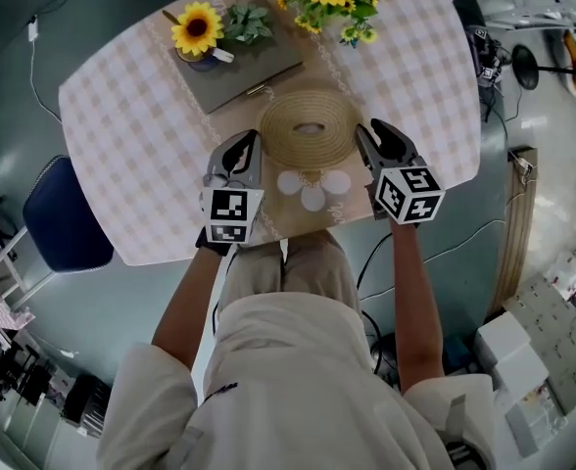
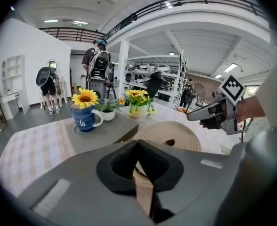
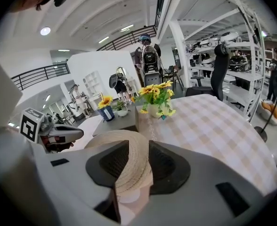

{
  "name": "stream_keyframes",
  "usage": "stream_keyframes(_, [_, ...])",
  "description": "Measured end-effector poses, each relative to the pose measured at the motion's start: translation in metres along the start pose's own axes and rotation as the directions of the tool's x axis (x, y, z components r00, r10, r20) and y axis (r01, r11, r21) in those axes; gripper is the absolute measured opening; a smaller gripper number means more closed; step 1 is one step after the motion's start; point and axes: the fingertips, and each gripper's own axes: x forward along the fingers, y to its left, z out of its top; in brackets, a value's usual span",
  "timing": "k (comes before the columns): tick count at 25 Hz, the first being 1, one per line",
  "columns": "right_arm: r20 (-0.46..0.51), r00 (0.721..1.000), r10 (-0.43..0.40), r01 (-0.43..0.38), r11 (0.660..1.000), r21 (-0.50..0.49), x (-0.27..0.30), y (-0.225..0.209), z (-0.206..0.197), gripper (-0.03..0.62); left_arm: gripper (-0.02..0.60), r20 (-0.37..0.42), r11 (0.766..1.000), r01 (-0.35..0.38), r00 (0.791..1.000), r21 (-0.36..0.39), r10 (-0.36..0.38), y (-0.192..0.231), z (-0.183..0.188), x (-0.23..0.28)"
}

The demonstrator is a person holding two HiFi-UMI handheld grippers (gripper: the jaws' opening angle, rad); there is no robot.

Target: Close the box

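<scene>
Flanking woven straw disc [image 1: 309,128] on desk [image 1: 121,130], left gripper [image 1: 247,141] jaws together, empty, right gripper [image 1: 370,131] jaws apart, mug [image 1: 203,57] holding sunflower atop grey box [image 1: 261,63].

Coarse woven straw on the round mat [image 1: 286,143], soft checked tablecloth [image 1: 121,135], matt grey box [image 1: 254,67], glossy blue mug [image 2: 84,119].

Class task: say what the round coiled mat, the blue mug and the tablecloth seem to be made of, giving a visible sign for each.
Round coiled mat: looks like straw or similar plant fibre, matt pale tan; its coiled ridges show.
Blue mug: probably glazed ceramic; smooth, slightly shiny, with a white swirl.
Tablecloth: seems woven fabric; matt, checked, no shine.
</scene>
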Motion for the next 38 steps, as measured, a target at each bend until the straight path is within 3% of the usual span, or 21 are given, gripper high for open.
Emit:
stream_keyframes(13, [0.099,0.995,-0.027,0.029,0.999,-0.028,-0.05,0.023,0.052,0.138,0.002,0.081,0.998,-0.054,0.995,0.036,0.051,0.005,0.062,-0.045])
stream_keyframes(21, [0.214,0.977,-0.015,0.041,0.992,-0.12,-0.091,0.044,0.101,0.141,0.002,0.185,0.992,-0.095,0.98,0.081,0.079,0.008,0.114,-0.084])
stream_keyframes(28, [0.285,0.958,-0.03,0.073,0.987,-0.143,-0.143,0.05,0.111,0.138,0.002,0.226,0.987,-0.142,0.966,0.078,0.121,0.007,0.124,-0.126])
stream_keyframes(38, [0.414,0.905,-0.102,0.184,0.969,-0.163,-0.195,0.088,0.126,0.146,0.002,0.338,0.984,-0.089,0.941,0.152,0.032,0.007,0.144,-0.174])
